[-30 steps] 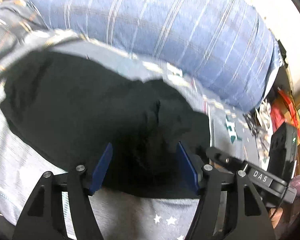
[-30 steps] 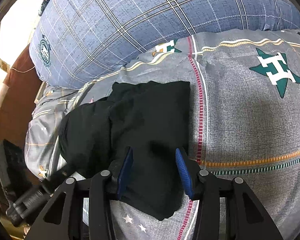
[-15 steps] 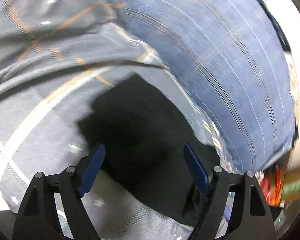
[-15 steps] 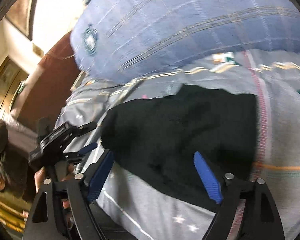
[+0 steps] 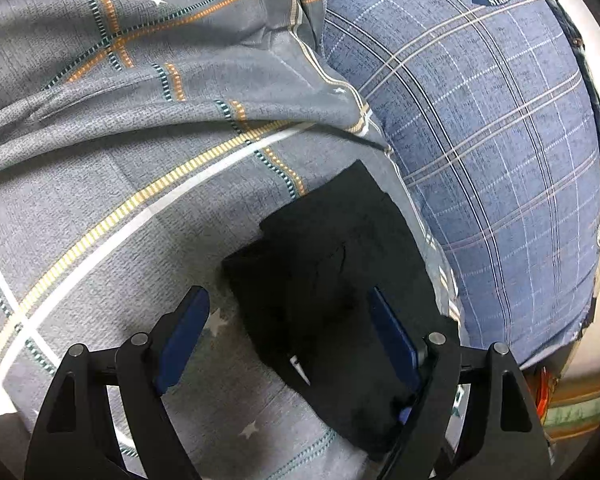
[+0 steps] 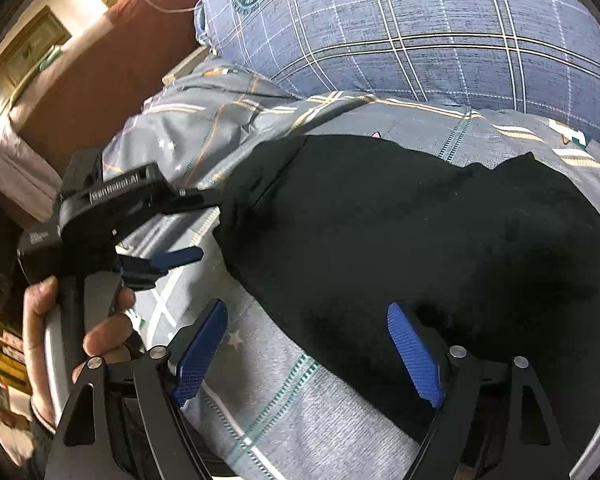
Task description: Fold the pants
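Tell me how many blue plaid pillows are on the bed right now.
1. The big blue plaid fabric pillow lies along the far side of the folded black pants, on the grey patterned bedsheet. Others may be out of view.

The left gripper (image 5: pixel 288 328) points steeply downward, its two blue-padded fingers (image 5: pixel 182 338) spread wide apart with neither pad pressing on anything. The right gripper (image 6: pixel 308 350) tilts down at a like angle, and its blue pads (image 6: pixel 416 356) also stand wide, closed on nothing. In the right wrist view the left gripper shows from the side at the left edge, its black body gripped by the person's left hand (image 6: pixel 66 332), fingers wrapped round the handle, one blue finger jutting forward.
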The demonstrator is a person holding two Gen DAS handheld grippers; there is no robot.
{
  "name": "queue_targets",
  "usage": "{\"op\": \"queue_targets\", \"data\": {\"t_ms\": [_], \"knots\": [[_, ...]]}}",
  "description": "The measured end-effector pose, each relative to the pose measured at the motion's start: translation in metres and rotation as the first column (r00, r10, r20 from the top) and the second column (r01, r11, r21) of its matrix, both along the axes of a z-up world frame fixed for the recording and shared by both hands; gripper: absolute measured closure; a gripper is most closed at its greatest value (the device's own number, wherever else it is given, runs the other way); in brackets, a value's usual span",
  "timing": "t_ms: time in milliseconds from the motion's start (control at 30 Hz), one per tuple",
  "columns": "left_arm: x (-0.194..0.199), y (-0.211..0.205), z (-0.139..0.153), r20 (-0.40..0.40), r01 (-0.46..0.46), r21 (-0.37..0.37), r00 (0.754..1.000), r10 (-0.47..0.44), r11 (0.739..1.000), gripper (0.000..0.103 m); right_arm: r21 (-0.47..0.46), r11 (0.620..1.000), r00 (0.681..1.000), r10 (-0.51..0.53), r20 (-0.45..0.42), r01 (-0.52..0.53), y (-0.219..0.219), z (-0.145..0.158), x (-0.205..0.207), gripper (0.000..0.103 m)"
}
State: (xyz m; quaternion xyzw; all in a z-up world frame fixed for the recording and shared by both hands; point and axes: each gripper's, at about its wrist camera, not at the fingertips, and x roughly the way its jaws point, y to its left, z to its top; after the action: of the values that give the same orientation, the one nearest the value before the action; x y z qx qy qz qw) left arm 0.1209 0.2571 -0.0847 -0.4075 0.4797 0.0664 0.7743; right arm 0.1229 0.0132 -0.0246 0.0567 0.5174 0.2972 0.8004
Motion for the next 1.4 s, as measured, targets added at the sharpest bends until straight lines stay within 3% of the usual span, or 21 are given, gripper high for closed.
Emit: {"op": "queue_targets", "data": {"t_ms": [167,200,300,533,600,700,800,867,933,1000,1033,1200,1333,1400], "knots": [[0.012,-0.005,0.000,-0.002,0.008,0.083,1.000,-0.008,0.997,0.023,-0.013,1.000,0.998,-0.016,-0.053,0.016,-0.006,-0.018,0.006,0.055],[0.013,-0.004,-0.003,-0.012,0.009,0.085,1.000,-0.008,0.996,0.023,-0.011,1.000,0.998,-0.022,-0.056,0.021,-0.008,-0.018,0.007,0.057],[0.019,0.003,-0.022,-0.047,0.001,0.014,0.999,-0.001,1.000,0.025,0.005,1.000,0.998,-0.019,-0.061,0.020,-0.010,-0.019,0.007,0.057],[0.025,0.005,-0.018,-0.029,0.012,0.085,1.000,-0.009,0.996,0.076,-0.012,1.000,0.998,-0.014,-0.068,0.014,-0.008,-0.023,0.008,0.056],[0.023,0.000,-0.006,-0.002,0.029,0.132,1.000,-0.029,0.991,0.082,-0.017,1.000,0.998,-0.012,-0.068,0.011,-0.007,-0.023,0.008,0.056],[0.019,-0.009,0.008,0.040,0.049,0.188,0.998,-0.057,0.981,0.085,-0.018,1.000,0.997,-0.014,-0.075,0.013,-0.005,-0.026,0.010,0.056],[0.024,-0.011,0.006,0.023,0.054,0.215,0.998,-0.060,0.975,0.084,-0.024,1.000,0.997,-0.012,-0.072,0.011,-0.005,-0.027,0.010,0.056],[0.027,-0.003,-0.009,-0.020,0.041,0.179,0.999,-0.038,0.983,0.079,-0.026,1.000,0.997,-0.011,-0.071,0.009,-0.004,-0.027,0.010,0.056],[0.024,0.008,-0.020,-0.040,0.006,0.113,0.999,-0.001,0.994,0.068,-0.009,1.000,0.997,-0.014,-0.073,0.013,-0.006,-0.024,0.010,0.056],[0.022,0.015,-0.026,-0.030,-0.017,0.052,0.999,0.019,0.998,0.069,0.021,0.999,0.997,-0.023,-0.080,0.025,-0.010,-0.023,0.010,0.056],[0.022,0.013,-0.023,-0.024,-0.009,0.059,1.000,0.011,0.998,0.078,0.032,0.999,0.996,-0.030,-0.087,0.033,-0.012,-0.024,0.011,0.056],[0.017,-0.011,0.013,0.072,0.024,0.192,0.997,-0.039,0.981,0.087,0.006,1.000,0.995,-0.028,-0.095,0.029,-0.010,-0.028,0.012,0.058],[0.015,-0.039,0.042,0.130,0.059,0.372,0.985,-0.114,0.927,0.088,0.028,0.999,0.994,-0.036,-0.102,0.039,-0.014,-0.024,0.011,0.060],[0.015,-0.043,0.044,0.133,0.065,0.405,0.983,-0.129,0.912,0.088,0.041,0.998,0.992,-0.046,-0.120,0.051,-0.016,-0.026,0.013,0.064]]}}
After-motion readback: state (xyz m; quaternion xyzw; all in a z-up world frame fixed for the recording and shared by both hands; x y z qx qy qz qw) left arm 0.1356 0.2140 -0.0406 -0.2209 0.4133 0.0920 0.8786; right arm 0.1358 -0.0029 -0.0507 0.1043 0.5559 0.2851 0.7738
